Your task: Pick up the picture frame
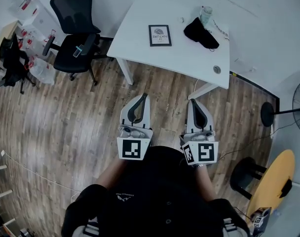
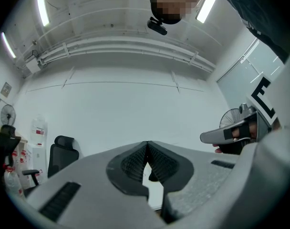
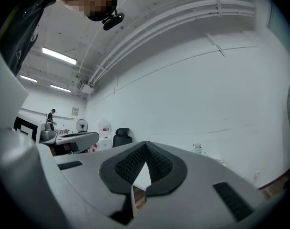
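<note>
Head view: the frame [image 1: 160, 35] lies flat on the white table [image 1: 140, 51], toward its left end and back from the near edge; its print seems to read "NATURE", the rest too small to read. A black cloth [image 1: 201, 32] sits near the far right corner; a clear bottle [image 1: 206, 15] stands just behind it at the far edge, contents not discernible. The left gripper [image 1: 143, 98] and right gripper [image 1: 192, 101] hang side by side over the wood floor [image 1: 66, 122], well short of the near edge, with bare floor between; a black chair [image 1: 76, 46] stands off the left corner.

Left gripper view: the fingers [image 2: 130, 163] meet at the tips with nothing between them; the chair shows at the left, the other gripper at the right.

Right gripper view: its fingers [image 3: 128, 163] are likewise pressed together and empty; the bottle shows just right of them, small against the white wall [image 3: 207, 94].
</note>
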Action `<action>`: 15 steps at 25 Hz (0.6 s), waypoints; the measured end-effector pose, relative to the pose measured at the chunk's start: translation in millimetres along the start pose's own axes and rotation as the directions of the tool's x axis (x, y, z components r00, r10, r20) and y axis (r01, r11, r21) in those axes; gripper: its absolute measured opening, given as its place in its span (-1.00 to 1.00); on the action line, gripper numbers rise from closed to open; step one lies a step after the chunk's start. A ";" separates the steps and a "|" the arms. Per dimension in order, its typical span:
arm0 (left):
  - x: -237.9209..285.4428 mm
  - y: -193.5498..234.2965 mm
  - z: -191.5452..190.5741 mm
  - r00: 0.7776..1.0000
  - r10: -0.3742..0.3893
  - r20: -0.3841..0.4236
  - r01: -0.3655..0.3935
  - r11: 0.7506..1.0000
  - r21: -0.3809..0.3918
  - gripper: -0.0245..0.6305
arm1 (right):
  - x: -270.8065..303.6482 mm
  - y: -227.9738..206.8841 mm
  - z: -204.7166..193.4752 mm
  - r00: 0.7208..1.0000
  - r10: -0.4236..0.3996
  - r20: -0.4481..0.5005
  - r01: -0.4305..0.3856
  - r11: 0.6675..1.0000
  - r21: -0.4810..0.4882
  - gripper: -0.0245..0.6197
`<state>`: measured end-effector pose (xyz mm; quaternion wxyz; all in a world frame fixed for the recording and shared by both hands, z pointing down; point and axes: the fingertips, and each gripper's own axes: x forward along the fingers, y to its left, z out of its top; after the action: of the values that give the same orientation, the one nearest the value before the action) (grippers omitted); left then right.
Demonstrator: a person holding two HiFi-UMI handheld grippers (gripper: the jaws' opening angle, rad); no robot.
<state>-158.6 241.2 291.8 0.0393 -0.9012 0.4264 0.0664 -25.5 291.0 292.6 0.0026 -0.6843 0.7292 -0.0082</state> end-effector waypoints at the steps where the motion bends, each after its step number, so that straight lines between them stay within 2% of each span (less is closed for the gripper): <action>1: 6.2 7.6 -1.0 1.000 0.000 0.001 0.000 1.000 -0.001 -0.91 | 8.9 0.9 -0.4 1.000 -0.004 0.002 0.004 1.000 0.003 -0.93; 8: 40.2 62.0 -5.5 1.000 -0.011 0.012 0.012 1.000 -0.014 -0.91 | 70.1 23.2 2.4 1.000 0.002 0.021 -0.002 1.000 -0.008 -0.93; 15: 65.8 93.6 -18.5 1.000 -0.028 0.000 0.028 0.999 -0.032 -0.91 | 111.7 25.3 -3.1 1.000 -0.025 0.003 0.025 1.000 -0.008 -0.93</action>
<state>-188.1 129.4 298.6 0.0258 -0.9077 0.4126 0.0722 -57.9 181.2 296.1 0.0007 -0.6933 0.7206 -0.0045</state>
